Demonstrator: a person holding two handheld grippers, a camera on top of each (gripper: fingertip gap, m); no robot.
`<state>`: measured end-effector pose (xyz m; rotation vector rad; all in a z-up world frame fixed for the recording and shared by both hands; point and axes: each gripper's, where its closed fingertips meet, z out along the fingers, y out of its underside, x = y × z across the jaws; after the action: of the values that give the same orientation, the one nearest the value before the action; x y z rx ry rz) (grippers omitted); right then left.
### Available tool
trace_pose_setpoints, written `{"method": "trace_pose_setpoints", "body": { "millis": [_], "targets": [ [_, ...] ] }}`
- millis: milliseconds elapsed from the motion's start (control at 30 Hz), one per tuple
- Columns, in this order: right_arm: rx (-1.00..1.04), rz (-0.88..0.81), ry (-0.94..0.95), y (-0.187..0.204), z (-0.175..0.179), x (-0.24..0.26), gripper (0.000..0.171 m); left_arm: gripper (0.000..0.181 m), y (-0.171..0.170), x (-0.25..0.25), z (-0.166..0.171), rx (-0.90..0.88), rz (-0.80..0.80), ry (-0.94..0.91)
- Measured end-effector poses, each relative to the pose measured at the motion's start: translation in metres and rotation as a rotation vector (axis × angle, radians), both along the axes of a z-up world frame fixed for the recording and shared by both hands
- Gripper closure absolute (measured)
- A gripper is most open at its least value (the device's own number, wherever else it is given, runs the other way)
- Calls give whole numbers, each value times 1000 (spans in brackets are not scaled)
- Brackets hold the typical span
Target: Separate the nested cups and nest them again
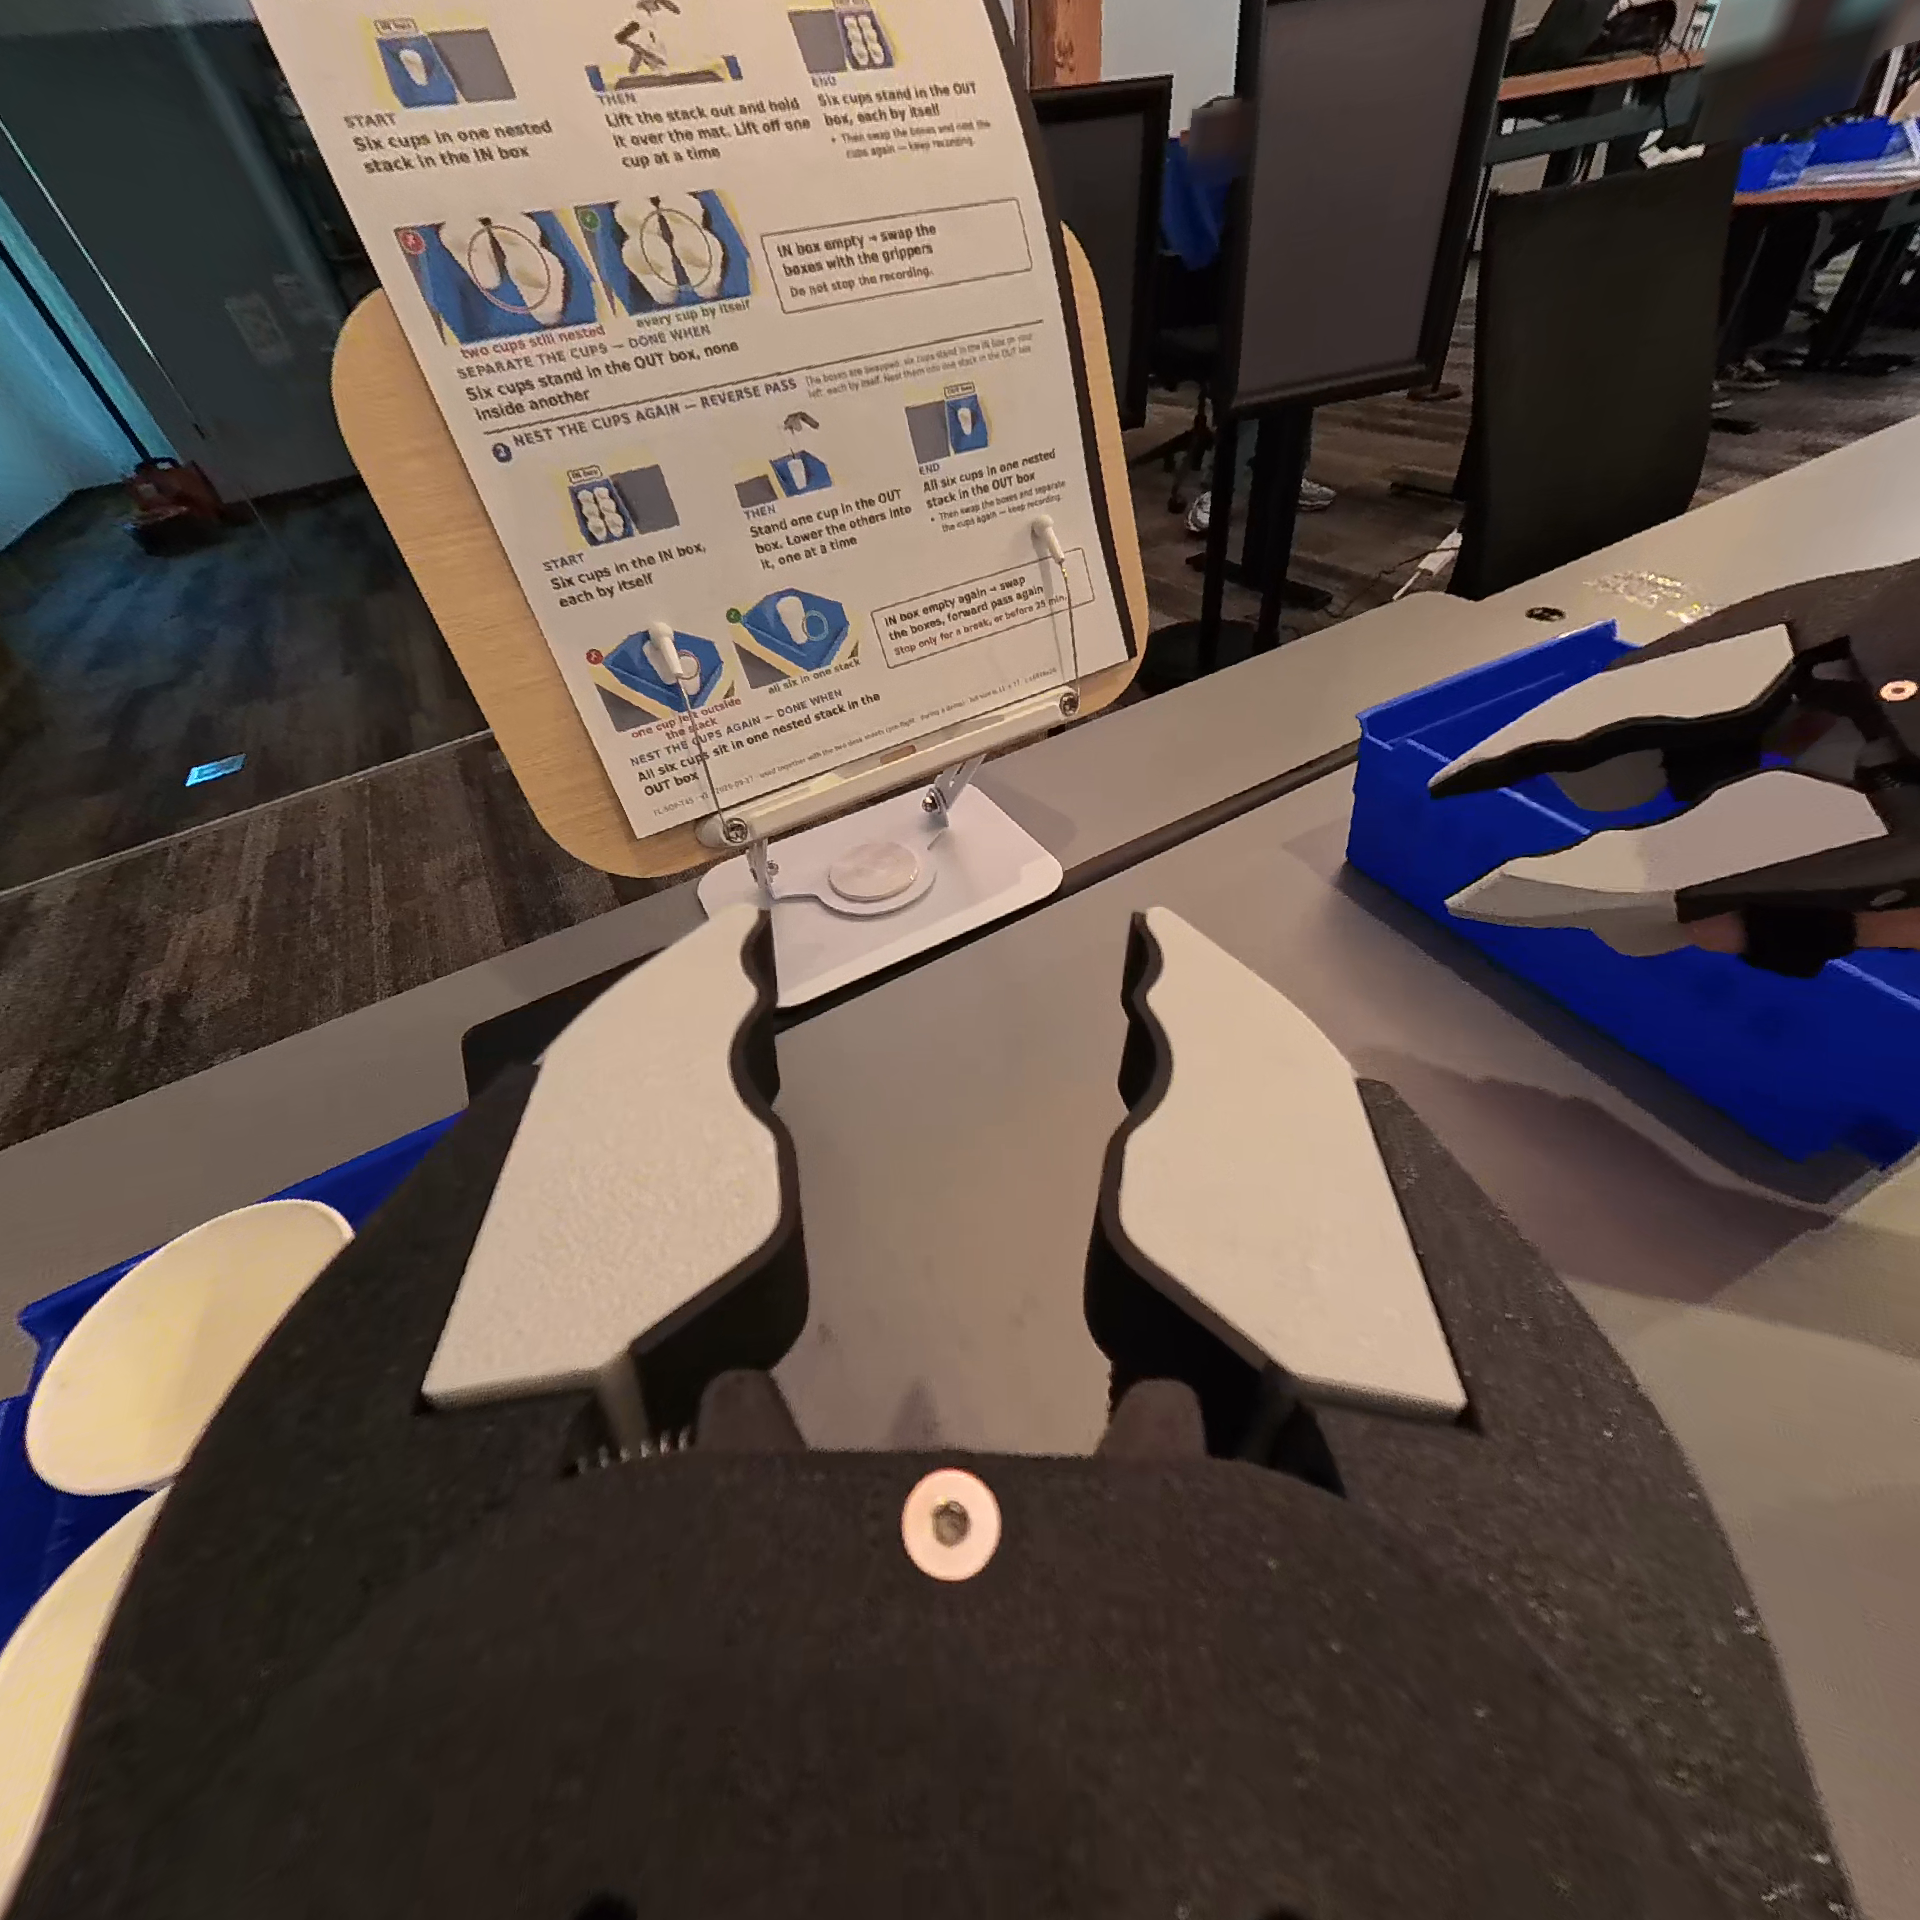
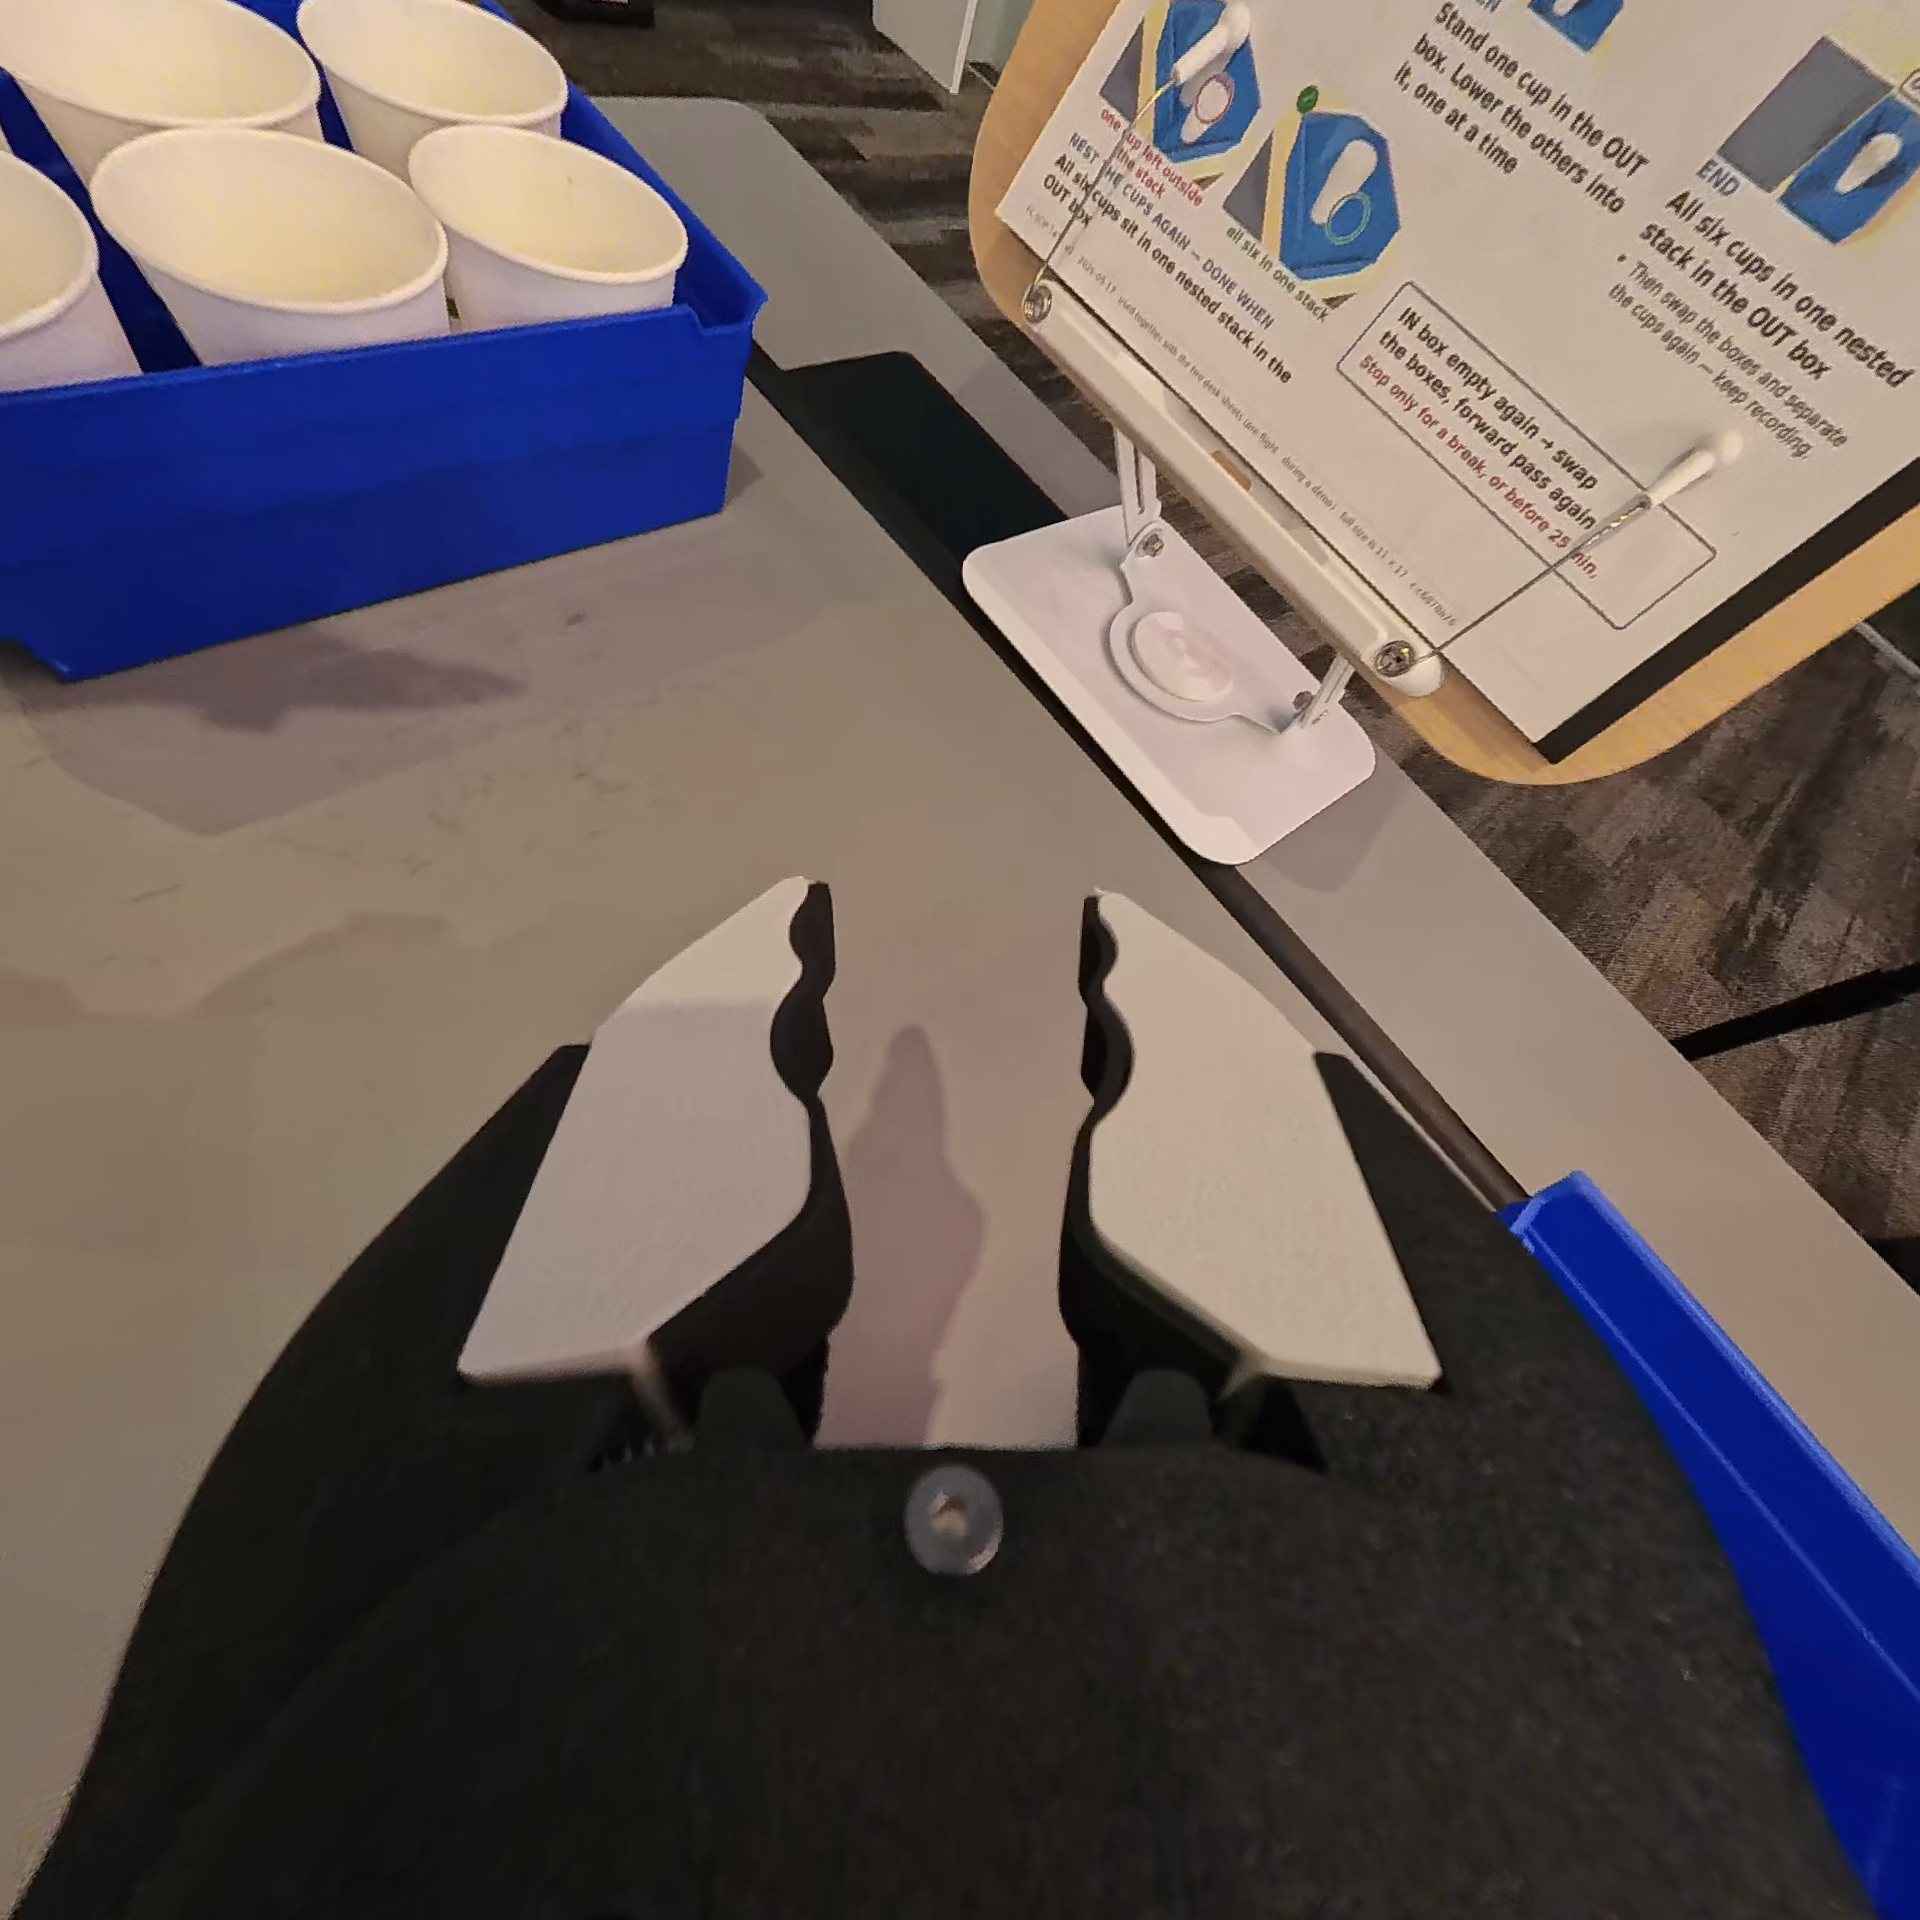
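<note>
White paper cups [image 2: 275, 234] are standing singly in the blue plastic box [image 2: 364, 488] at far left on the grey bench [image 2: 416, 935]. Both the left claw [image 1: 951, 920] and the right claw [image 2: 951, 894] are hovering released, grasping nothing. Separation looks done; re-nesting calls for grasping one cup.

Two claws of one make: left claw [image 1: 948, 935], right claw [image 2: 951, 894]. Rough black bodies, broad and rounded, with one silver screw in a pale washer at centre. Flat grey fingers [image 1: 644, 1164], black wavy inner edges.

Dim warm light, soft shadows, wide-angle edge distortion.
</note>
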<state>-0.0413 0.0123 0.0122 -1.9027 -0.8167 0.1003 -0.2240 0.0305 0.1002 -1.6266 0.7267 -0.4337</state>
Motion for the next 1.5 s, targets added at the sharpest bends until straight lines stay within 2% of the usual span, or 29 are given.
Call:
{"method": "trace_pose_setpoints", "body": {
  "millis": [133,233,300,400,533,600,767,1067,1267,1500],
  "targets": [
    [1,-1,-10,0,0,0,126,118,-9,-5,3,-16,-41,33],
    [-3,3,-8,-2,2,2,126,124,-42,-6,12,-78,-170,3],
    [-9,-2,-31,-3,4,9,125,127,-57,-17,12,-76,-194,44],
    [11,-35,-24,-2,15,23,125,135,-58,-50,-18,-57,-135,310],
    [9,-16,34,-6,26,23,126,139,-58,-95,-68,-145,-99,643],
    [16,-13,26,-7,27,22,126,140,-61,-108,-86,-182,-124,752],
    [1,-3,-6,-9,21,17,125,142,-67,-119,-126,-305,-212,893],
    [-6,9,-32,-11,18,15,125,151,-67,-136,-175,-507,-232,1023],
    [-12,8,-32,-11,18,17,125,176,-70,-140,-179,-565,-237,1072],
    [-20,9,-34,-11,17,19,125,181,-72,-144,-166,-582,-243,1087]
  ]
}}
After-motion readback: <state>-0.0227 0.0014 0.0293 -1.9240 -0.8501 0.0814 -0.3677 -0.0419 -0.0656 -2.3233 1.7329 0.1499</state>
